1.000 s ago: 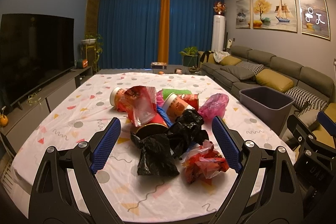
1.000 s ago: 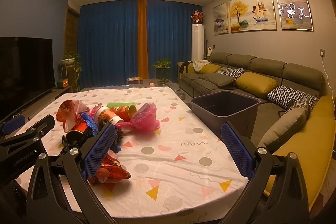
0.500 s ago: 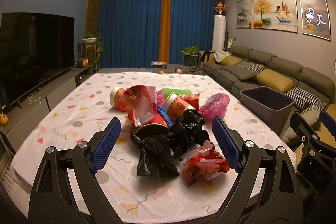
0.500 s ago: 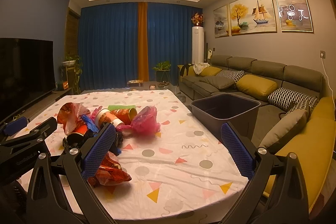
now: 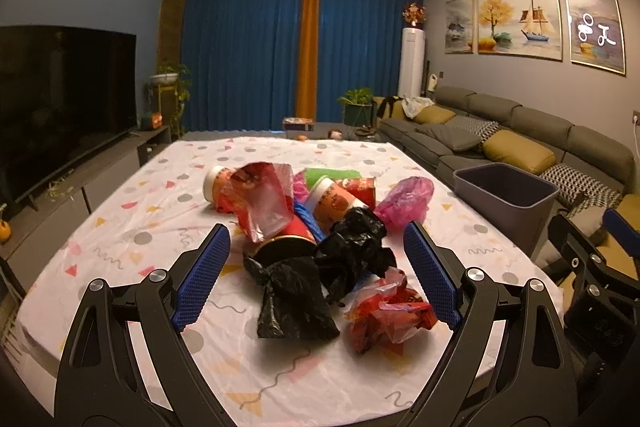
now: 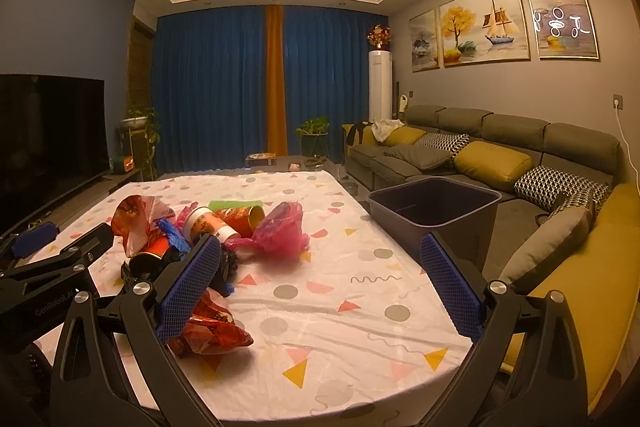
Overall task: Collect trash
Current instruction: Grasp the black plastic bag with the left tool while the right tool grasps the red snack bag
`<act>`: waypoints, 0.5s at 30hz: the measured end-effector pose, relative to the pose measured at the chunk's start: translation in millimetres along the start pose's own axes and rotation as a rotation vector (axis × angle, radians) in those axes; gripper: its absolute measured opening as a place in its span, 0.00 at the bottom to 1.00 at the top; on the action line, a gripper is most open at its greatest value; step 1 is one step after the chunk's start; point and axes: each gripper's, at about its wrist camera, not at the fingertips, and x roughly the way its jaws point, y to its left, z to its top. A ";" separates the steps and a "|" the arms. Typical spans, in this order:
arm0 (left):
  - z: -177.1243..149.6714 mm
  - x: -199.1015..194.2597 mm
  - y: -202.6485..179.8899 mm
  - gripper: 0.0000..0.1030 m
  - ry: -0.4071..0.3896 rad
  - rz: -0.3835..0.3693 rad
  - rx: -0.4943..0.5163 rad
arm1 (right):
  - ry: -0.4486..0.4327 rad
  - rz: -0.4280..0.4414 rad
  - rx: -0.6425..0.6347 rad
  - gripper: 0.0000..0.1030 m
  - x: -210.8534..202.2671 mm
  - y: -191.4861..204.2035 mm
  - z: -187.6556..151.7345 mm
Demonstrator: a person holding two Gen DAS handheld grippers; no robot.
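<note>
We hold the left gripper (image 5: 316, 275) and the right gripper (image 6: 320, 281) above the worktop (image 6: 340, 307), both jaws spread wide and empty. The trash pile (image 5: 320, 227) lies mid-worktop; the grey bin (image 6: 436, 205) stands beside its right edge.

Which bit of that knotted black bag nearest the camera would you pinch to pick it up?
Probably the knot at the top of the nearest black bag, where the plastic bunches narrow. The left gripper, jaws open and facing it, could come from the near side and close across that neck.
</note>
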 end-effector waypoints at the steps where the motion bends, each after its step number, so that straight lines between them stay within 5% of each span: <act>1: -0.8 0.2 1.9 0.84 -0.002 -0.008 -0.009 | 0.001 0.003 0.000 0.93 0.4 0.3 -0.4; 12: -10.0 10.2 47.7 0.76 -0.022 0.038 -0.081 | 0.070 0.111 -0.040 0.87 29.2 30.3 -22.1; 15: -15.6 14.8 58.8 0.75 -0.024 0.038 -0.086 | 0.116 0.164 -0.072 0.77 44.4 48.4 -39.1</act>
